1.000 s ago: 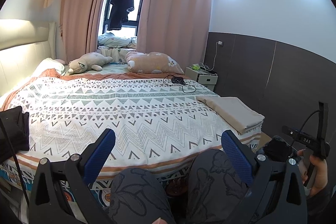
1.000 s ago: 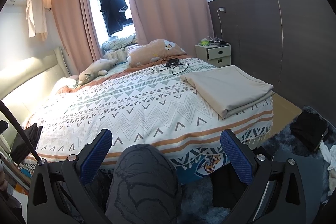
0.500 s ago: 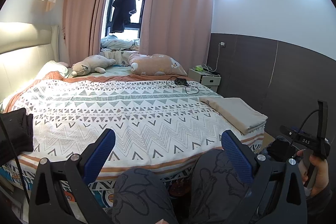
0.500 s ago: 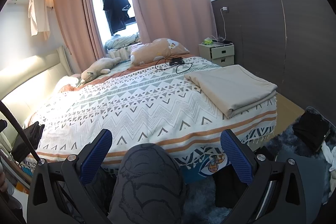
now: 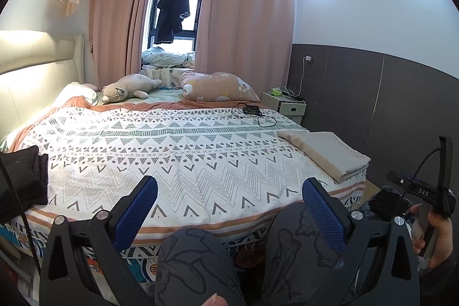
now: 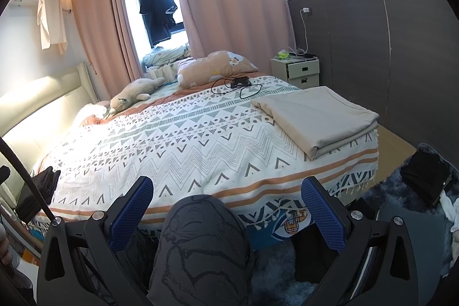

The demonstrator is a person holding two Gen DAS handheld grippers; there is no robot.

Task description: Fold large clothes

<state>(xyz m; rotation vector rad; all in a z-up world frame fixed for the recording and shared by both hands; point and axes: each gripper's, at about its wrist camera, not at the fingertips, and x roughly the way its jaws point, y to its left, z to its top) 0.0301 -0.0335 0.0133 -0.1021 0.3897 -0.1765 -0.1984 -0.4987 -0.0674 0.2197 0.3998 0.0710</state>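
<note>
A beige cloth (image 5: 324, 154) (image 6: 318, 116) lies folded flat on the near right corner of the bed (image 5: 172, 157) (image 6: 186, 139), which has a white zigzag-patterned cover. A folded black garment (image 5: 21, 177) (image 6: 40, 188) rests at the bed's near left edge. My left gripper (image 5: 229, 200) is open with nothing between its blue pads, held low over the person's knees in front of the bed. My right gripper (image 6: 226, 200) is also open and empty, above one knee. The other hand-held gripper shows at the right edge of the left wrist view, in a hand (image 5: 433, 237).
A plush toy (image 5: 126, 88), a pillow (image 5: 218, 86) and a black cable with a device (image 5: 252, 111) lie at the bed's far end. A bedside cabinet (image 6: 301, 70) stands by the dark wall. Dark clothes (image 6: 424, 179) lie on the rug at right.
Both wrist views have tilted slightly, so the bed sits a little lower and nearer in frame. The grippers stay open and nothing on the bed has moved.
</note>
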